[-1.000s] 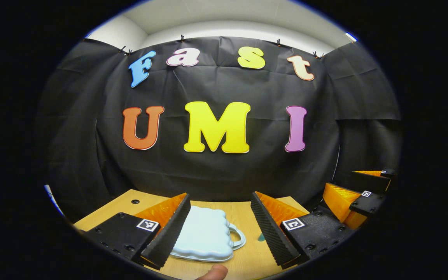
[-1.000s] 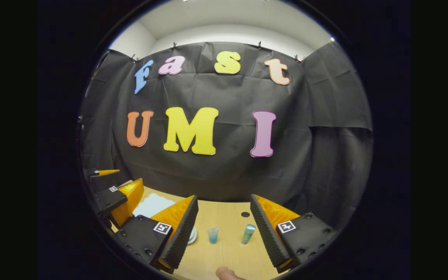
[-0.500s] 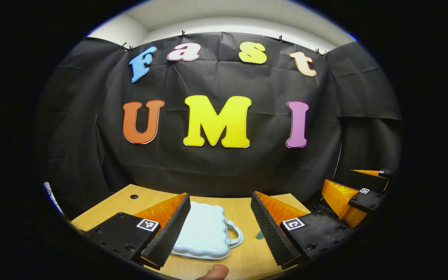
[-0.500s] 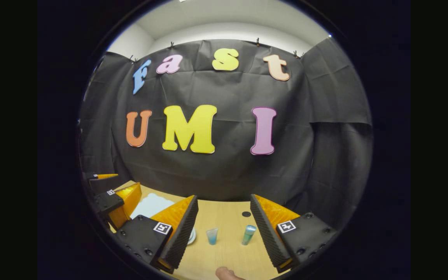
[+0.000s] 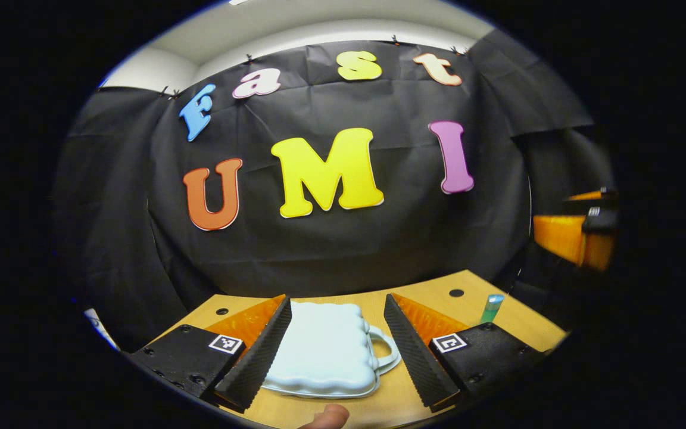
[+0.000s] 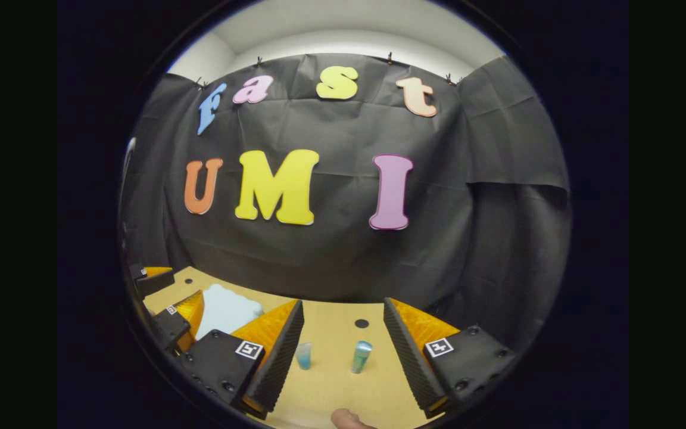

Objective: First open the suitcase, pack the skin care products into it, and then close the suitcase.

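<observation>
Left gripper view, nearest: fingertip of a hand (image 5: pixel 326 416) at the bottom edge. Left claw (image 5: pixel 337 351) wide apart, clamped on nothing, hanging low over the wooden worktop (image 5: pixel 426 295). Pale blue suitcase (image 5: pixel 322 348) flat on the worktop between the two fingers, lid down, scalloped outline, handle (image 5: pixel 386 351) toward the claw's right finger. Cannot tell whether the left finger touches the case edge or only hides it. Farther right on the worktop, a small teal tube (image 5: pixel 490 307) standing upright, well apart from the suitcase, near a round hole in the board. At the far right edge, right claw (image 5: pixel 581 235) seen higher up, blurred. Behind all, black cloth wall (image 5: pixel 349 250). Right gripper view, nearest: fingertip of the other hand (image 6: pixel 346 419) at the bottom edge. Right claw (image 6: pixel 343 351) likewise spread apart, nothing between the pads, above bare worktop (image 6: pixel 343 387). Past the fingertips, two skin care items upright on the board: a short clear blue cup-shaped container (image 6: pixel 303 355) just beside the claw's left finger, and the teal tube (image 6: pixel 361 356) near it to the right, the two apart. Farther left, suitcase (image 6: pixel 227 310) lying flat, partly hidden by the finger, with the left claw (image 6: pixel 167 304) over its near side. Round hole in the board beyond the tube, then the cloth wall (image 6: pixel 331 256).
</observation>
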Available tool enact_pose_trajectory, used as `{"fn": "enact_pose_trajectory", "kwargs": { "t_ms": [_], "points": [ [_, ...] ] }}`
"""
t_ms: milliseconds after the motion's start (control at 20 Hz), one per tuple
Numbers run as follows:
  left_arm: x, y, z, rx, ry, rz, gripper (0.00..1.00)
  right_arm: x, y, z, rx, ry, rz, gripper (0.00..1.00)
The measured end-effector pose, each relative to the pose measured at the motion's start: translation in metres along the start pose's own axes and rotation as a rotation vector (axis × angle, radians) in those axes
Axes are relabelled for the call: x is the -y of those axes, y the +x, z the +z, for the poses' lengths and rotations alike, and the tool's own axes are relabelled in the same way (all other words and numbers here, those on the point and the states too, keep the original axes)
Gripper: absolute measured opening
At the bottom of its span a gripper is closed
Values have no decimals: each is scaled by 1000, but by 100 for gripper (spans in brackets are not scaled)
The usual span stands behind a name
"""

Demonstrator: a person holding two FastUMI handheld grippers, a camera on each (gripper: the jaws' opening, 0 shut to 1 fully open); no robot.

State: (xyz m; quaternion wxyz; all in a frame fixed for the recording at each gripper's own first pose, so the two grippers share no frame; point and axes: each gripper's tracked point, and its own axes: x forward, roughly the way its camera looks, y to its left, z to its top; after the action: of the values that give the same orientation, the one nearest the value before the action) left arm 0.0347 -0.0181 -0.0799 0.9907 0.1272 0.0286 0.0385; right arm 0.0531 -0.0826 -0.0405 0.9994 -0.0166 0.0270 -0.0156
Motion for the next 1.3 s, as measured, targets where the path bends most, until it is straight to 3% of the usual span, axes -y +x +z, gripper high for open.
{"fn": "enact_pose_trajectory", "kwargs": {
  "t_ms": [350, 550, 750, 950, 1200, 1300],
  "points": [
    [46, 21, -65, 19, 499, -3, 98, 98, 17, -25, -25, -51, -115, 80],
    [64, 41, -109, -34, 734, -6, 98, 136, 33, -39, -49, -30, -132, 80],
    [93, 57, -134, -50, 988, -12, 97, 150, 50, -65, -103, 10, -108, 80],
    [89, 80, -163, -135, 1101, 24, 96, 158, 59, -85, -139, 26, -82, 80],
    [95, 91, -183, -189, 1215, 18, 95, 173, 65, -113, -191, 41, -85, 80],
    [95, 96, -181, -183, 1251, 29, 54, 176, 65, -119, -204, 43, -78, 80]
  ]
}}
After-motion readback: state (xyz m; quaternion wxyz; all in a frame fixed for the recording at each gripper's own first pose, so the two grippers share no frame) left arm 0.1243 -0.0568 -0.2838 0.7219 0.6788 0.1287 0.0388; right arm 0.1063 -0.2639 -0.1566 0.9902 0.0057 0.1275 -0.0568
